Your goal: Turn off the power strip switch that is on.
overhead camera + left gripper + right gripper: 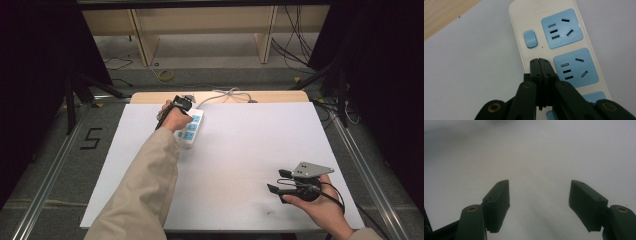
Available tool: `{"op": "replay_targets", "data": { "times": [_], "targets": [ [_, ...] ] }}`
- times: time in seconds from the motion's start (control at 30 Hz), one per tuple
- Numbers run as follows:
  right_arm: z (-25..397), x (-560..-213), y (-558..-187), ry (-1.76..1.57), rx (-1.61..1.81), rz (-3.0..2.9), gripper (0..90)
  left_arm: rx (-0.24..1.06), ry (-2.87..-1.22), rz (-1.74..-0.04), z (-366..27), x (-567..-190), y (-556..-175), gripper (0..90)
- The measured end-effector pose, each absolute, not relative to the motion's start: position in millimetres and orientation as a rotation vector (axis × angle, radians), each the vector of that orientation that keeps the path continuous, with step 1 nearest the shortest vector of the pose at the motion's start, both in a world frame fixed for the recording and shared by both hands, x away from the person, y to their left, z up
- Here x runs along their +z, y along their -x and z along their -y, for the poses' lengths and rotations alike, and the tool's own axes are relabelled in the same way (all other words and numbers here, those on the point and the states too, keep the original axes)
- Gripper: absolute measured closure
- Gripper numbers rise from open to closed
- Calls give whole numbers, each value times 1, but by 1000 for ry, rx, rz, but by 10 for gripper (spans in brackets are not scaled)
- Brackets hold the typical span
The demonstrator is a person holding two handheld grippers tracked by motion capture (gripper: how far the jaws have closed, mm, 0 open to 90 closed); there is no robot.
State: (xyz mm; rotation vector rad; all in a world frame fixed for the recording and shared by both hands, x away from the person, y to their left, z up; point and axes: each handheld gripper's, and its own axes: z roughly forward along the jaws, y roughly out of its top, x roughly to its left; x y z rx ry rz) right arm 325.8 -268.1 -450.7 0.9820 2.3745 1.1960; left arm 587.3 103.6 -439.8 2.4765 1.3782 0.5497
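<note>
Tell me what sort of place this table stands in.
Probably a lab or recording workspace rather than a home. The white table sits inside a metal rail frame flanked by dark curtains, with loose cables on the bare floor beyond, and a power strip on the table.

One power strip [190,127] lies on the worktop [240,150], with one white cable [225,94] running off its far end. The left gripper view shows one blue switch [530,39] on it and two full blue socket panels [562,28] (a third is partly hidden at the bottom edge). Two claws are in sight: the left claw [540,61] and the right claw [277,181].
</note>
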Motion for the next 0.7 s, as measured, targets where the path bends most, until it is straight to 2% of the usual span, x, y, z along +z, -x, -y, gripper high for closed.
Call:
{"op": "replay_targets", "data": {
  "times": [0.7],
  "targets": [
    [268,-450,-326,-980,1196,-2373,338,540,-2463,-1393,-104,-439,-588,900]
  ]
}}
